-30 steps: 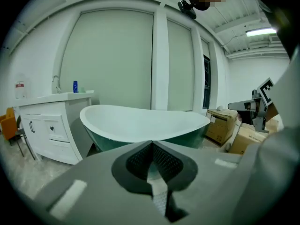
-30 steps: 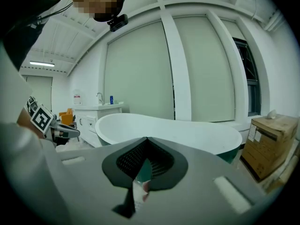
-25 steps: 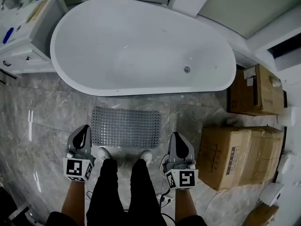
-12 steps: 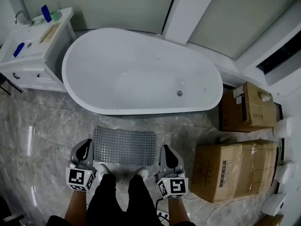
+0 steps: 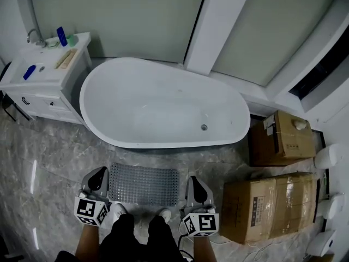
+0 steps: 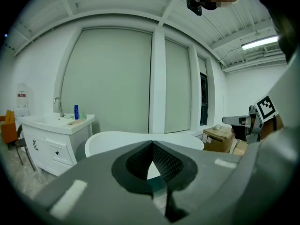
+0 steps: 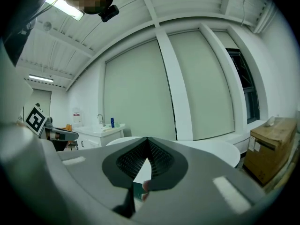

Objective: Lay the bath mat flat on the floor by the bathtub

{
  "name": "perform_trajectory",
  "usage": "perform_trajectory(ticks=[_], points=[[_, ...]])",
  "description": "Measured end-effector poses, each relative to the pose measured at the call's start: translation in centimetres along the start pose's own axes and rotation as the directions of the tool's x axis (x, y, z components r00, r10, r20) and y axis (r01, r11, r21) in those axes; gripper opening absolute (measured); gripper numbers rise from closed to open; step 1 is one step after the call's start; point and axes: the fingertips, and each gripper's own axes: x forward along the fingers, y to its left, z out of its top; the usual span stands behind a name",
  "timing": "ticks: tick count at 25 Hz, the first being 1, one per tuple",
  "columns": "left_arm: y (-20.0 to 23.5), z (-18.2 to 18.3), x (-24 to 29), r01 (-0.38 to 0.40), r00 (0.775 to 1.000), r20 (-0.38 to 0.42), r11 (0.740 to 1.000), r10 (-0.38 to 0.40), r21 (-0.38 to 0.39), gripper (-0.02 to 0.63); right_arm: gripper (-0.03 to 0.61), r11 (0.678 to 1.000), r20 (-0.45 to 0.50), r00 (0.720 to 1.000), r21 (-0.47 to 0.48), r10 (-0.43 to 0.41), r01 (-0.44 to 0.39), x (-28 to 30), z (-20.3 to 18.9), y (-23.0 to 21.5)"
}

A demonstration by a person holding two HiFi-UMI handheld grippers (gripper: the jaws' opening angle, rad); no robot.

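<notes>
The grey studded bath mat (image 5: 144,185) lies flat on the marble floor, just in front of the white oval bathtub (image 5: 163,105). My left gripper (image 5: 98,176) hangs beside the mat's left end and my right gripper (image 5: 194,183) beside its right end. Neither touches the mat. In the left gripper view the jaws meet at their tips with nothing between them (image 6: 151,145), and the bathtub (image 6: 140,139) shows beyond. The right gripper (image 7: 146,140) looks the same, shut and empty.
A white vanity with a sink (image 5: 38,83) stands left of the tub. Cardboard boxes (image 5: 270,203) (image 5: 283,138) stand at the right, with white objects along the right wall. The person's shoes (image 5: 117,209) are at the mat's near edge.
The head view has risen and pulled back, so the tub and mat look smaller and more wall shows. Both grippers stay beside the mat's ends; the mat has not moved.
</notes>
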Motion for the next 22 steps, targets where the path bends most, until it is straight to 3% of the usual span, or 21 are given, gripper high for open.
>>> perform_trajectory(ticks=[8,22], points=[[-0.6,2.6,-1.3,0.031,0.999,0.007,0.999,-0.031,0.033,0.002,0.025,1.000,0.032,0.999,-0.018,0.019,-0.018,-1.0,2.8,1.3],[-0.1,7.2,-3.9,-0.037,0.997,0.073,0.998,0.033,0.045,0.002,0.025,0.996,0.063,0.997,-0.069,0.053,-0.049,-2.5,6.6,0.8]])
